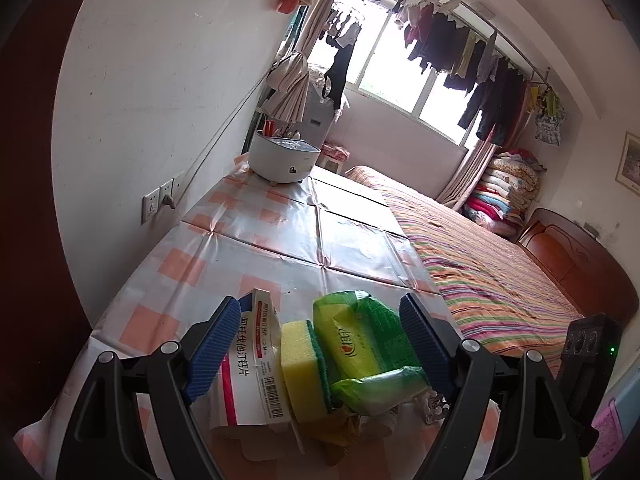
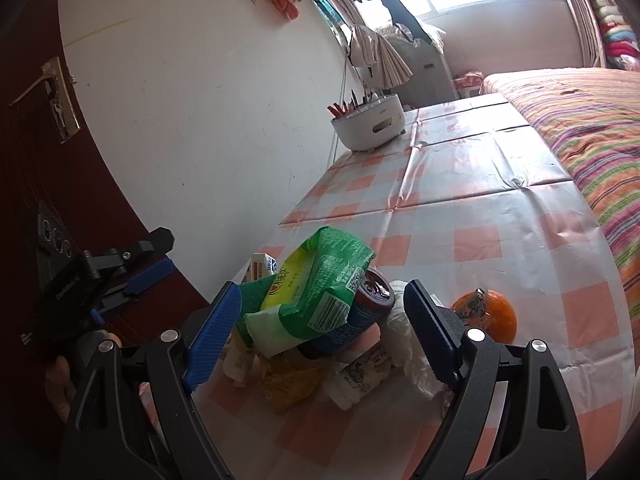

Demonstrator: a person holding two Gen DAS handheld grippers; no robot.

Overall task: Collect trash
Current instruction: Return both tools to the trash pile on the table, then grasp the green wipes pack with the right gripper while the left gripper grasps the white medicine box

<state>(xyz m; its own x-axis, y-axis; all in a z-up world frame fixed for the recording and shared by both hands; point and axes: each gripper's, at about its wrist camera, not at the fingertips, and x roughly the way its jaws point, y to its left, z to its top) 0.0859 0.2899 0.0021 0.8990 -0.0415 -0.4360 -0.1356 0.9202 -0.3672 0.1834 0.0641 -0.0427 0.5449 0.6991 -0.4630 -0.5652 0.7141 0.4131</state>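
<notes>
Both tools are up close on the trash heap, jaws spread wide, nothing pinched. The left gripper frames a white medicine box, a yellow sponge with a green scrub face, and a green tissue pack leaning over them. From the right wrist view, the right gripper brackets the same green tissue pack, which sits on top of a blue can with a dark red lid; a yellow wrapper and crumpled white paper lie beneath. An orange sits just outside the right finger, apart from the pile.

The heap crowds the near end of the checkered tablecloth. Beyond it, the cloth runs open, creased by fold lines, with the wall tight along the left edge and a striped bed pressed against the right edge. Far down the table, near the wall, stands a white round container holding pens. Behind it, the window, with laundry strung across.
</notes>
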